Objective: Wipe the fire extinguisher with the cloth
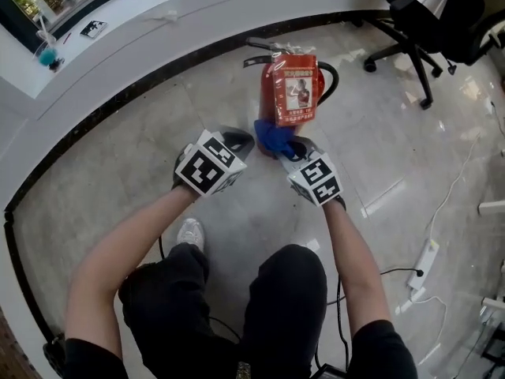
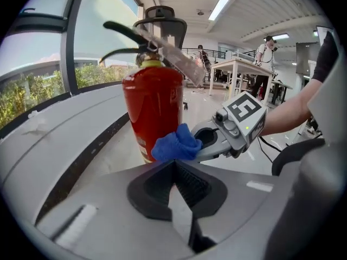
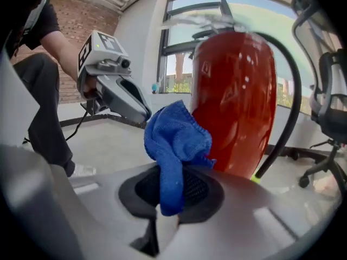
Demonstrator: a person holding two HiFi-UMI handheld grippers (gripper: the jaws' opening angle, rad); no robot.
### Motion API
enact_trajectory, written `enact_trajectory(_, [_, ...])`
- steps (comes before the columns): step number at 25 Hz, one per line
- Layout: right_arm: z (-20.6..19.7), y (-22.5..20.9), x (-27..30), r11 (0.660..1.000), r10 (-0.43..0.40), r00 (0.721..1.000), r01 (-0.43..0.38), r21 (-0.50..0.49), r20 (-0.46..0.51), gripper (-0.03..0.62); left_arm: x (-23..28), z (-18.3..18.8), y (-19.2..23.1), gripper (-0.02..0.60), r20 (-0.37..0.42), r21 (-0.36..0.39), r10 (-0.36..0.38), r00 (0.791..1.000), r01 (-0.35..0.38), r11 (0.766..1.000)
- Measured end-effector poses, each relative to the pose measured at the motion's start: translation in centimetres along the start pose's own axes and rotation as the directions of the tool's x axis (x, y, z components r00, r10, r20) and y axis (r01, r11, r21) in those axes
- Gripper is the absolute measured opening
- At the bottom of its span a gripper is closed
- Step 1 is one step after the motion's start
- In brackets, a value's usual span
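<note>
The fire extinguisher stands upright on the floor straight ahead of you. Its long axis is vertical, the lever handle points up, and the black hose loops down its right side. A plastic-wrapped tag hangs over its front.

Your right hand-held gripper is the nearer one, low beside the extinguisher's body. Its jaws are pinched down on the blue cloth, which bunches out ahead of them toward the red wall. I can't tell whether the cloth touches the extinguisher yet.

Your left hand-held gripper hangs just left of the cloth, jaws together and holding nothing. I judge the next stroke should run up along that vertical body.
</note>
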State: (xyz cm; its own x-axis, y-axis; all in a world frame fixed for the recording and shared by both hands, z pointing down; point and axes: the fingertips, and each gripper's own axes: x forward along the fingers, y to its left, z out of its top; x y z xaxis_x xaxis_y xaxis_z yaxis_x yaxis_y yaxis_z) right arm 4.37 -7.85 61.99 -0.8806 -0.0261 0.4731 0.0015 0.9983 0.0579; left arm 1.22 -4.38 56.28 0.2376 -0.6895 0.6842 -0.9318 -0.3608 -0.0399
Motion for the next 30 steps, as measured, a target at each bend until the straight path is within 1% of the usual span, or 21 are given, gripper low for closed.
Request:
enact_trajectory(4, [-5.2,0.6,3.7,1.000,-0.003,0.995,0.006,0.030,-0.105,0.041,2.3,-3.3,0.6,0.006,-0.010,-0.036,-0.025,1.000,0.024,0.999])
enact_trajectory(8, [-10.6,1.0,6.6,0.996,-0.011,0.975,0.031,0.084,-0.222,0.041,3.3,-6.1,1.2,0.006,-0.020,-0.052,-0.045,0.999,0.043,0.998])
enact_trajectory(10, [-12.7,1.1,7.9,0.993,-0.016,0.962,0.047,0.110,-0.273,0.041,3.5,-7.4,1.4,0.006,-0.029,-0.059,-0.056,0.998,0.054,0.997])
enact_trajectory(13, [-15.3,1.4,9.4,0.989,-0.020,0.932,0.072,0.131,-0.361,0.041,3.5,-8.5,1.5,0.006,-0.037,-0.049,-0.065,0.997,0.063,0.997])
enact_trajectory(15, [-16.4,1.5,10.1,0.985,-0.024,0.912,0.092,0.148,-0.410,0.041,3.4,-9.2,1.4,0.006,-0.045,-0.037,-0.071,0.996,0.070,0.997])
enact_trajectory(16, [-16.5,1.4,10.2,0.982,-0.030,0.906,0.104,0.156,-0.421,0.041,3.4,-9.4,1.4,0.006,-0.047,-0.033,-0.074,0.996,0.073,0.997])
enact_trajectory(17, [-16.3,1.3,10.1,0.979,-0.039,0.907,0.119,0.165,-0.419,0.041,3.3,-9.6,1.3,0.006,-0.049,-0.031,-0.077,0.996,0.076,0.997])
enact_trajectory(19, [-14.7,1.0,9.3,0.969,-0.068,0.926,0.149,0.195,-0.371,0.041,3.0,-9.6,1.1,0.006,-0.047,-0.029,-0.084,0.995,0.083,0.996])
enact_trajectory(21, [-11.3,0.8,7.7,0.960,-0.094,0.954,0.163,0.230,-0.284,0.041,2.5,-9.2,1.0,0.006,-0.033,-0.029,-0.092,0.995,0.091,0.995])
enact_trajectory(23, [-7.2,0.6,5.9,0.957,-0.110,0.972,0.159,0.243,-0.206,0.041,2.0,-8.1,1.1,0.017,0.004,-0.026,-0.103,0.995,0.103,0.994])
enact_trajectory(25, [-3.5,0.1,4.3,0.960,-0.122,0.981,0.156,0.234,-0.153,0.041,1.7,-6.4,0.9,0.133,0.065,-0.030,-0.123,0.990,0.125,0.992])
enact_trajectory(26, [-1.9,-0.1,3.6,0.962,-0.127,0.983,0.155,0.224,-0.133,0.041,1.5,-5.3,0.8,0.182,0.103,-0.037,-0.132,0.986,0.137,0.990])
enact_trajectory(30, [3.2,-0.6,0.7,0.976,-0.151,0.986,0.159,0.150,-0.065,0.041,0.0,0.2,0.6,0.259,0.242,-0.059,-0.145,0.959,0.164,0.985])
